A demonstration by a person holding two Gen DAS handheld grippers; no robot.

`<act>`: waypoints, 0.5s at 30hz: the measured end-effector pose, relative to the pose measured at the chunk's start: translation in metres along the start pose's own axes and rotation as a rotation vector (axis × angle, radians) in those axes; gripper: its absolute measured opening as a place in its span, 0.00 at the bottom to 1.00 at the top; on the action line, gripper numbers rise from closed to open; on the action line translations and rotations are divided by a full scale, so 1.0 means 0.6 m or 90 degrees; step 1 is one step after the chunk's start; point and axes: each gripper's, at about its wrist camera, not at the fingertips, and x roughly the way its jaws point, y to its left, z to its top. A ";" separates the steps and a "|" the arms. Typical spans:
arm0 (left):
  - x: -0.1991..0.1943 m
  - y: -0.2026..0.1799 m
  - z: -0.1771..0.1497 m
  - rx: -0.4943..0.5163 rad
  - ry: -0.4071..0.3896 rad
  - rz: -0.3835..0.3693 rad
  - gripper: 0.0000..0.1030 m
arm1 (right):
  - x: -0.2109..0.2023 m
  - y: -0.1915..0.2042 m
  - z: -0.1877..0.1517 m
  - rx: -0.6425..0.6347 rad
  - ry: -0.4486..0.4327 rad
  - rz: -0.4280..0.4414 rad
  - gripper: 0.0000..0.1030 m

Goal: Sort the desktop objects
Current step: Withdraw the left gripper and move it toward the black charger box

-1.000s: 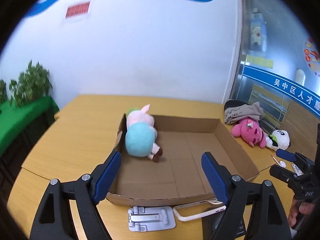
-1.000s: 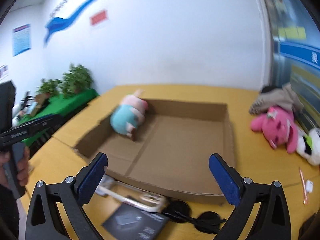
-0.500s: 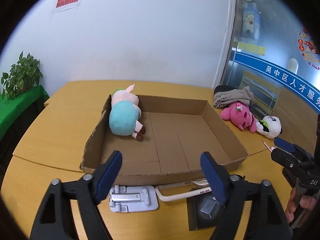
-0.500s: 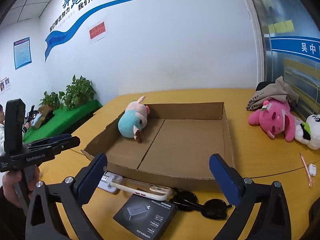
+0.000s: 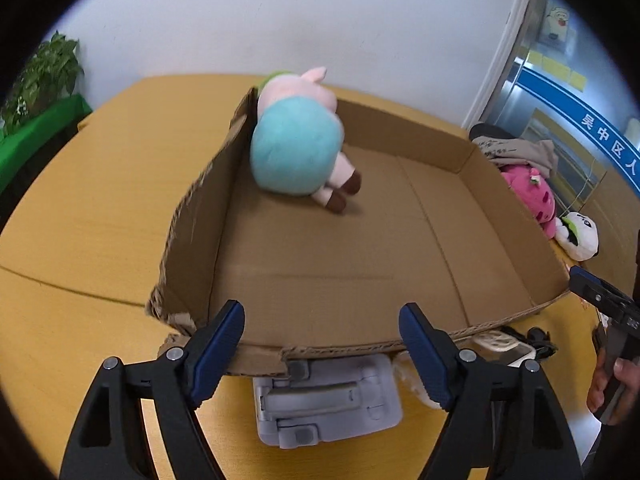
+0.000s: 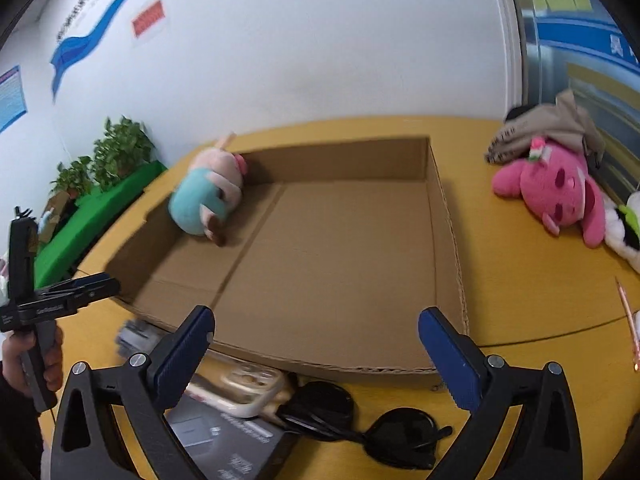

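Left wrist view: your left claw [image 5: 322,334] gaped empty above the grey stand [image 5: 326,398] at the tabletop's near edge, beside the cardboard box [image 5: 200,216] holding the plush pig [image 5: 296,152].

Right wrist view: your right claw [image 6: 314,338] hung wide over sunglasses [image 6: 360,420], likely poised to pick.

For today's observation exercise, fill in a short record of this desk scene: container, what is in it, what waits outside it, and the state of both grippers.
container: cardboard box, open top
inside: pig plush, in the far left corner
outside, right: pink plush, panda plush
outside, front: grey stand, sunglasses, black booklet
left gripper: open, holding nothing
right gripper: open, holding nothing
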 end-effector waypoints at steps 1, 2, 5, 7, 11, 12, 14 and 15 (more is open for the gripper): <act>-0.001 -0.004 -0.004 0.009 -0.004 0.005 0.77 | 0.010 -0.008 -0.002 0.004 0.011 -0.006 1.00; -0.003 -0.007 -0.007 0.015 -0.005 0.008 0.77 | 0.022 -0.020 -0.007 0.012 0.029 -0.015 1.00; -0.010 -0.010 -0.012 0.006 -0.001 0.004 0.77 | 0.019 -0.030 -0.013 0.000 0.021 -0.009 0.99; -0.018 -0.013 -0.015 0.008 -0.001 0.004 0.77 | 0.007 -0.033 -0.013 -0.010 0.018 -0.013 0.99; -0.047 -0.020 -0.014 0.007 -0.019 0.015 0.77 | -0.032 -0.051 -0.024 0.009 0.013 0.018 1.00; -0.055 -0.020 -0.014 0.003 -0.024 0.013 0.77 | -0.045 -0.054 -0.031 0.018 0.016 0.039 1.00; -0.075 -0.027 -0.018 -0.009 -0.028 -0.016 0.77 | -0.064 -0.050 -0.049 0.022 0.025 0.077 1.00; -0.081 -0.033 -0.022 -0.011 -0.024 -0.045 0.77 | -0.073 -0.041 -0.064 0.016 0.033 0.098 1.00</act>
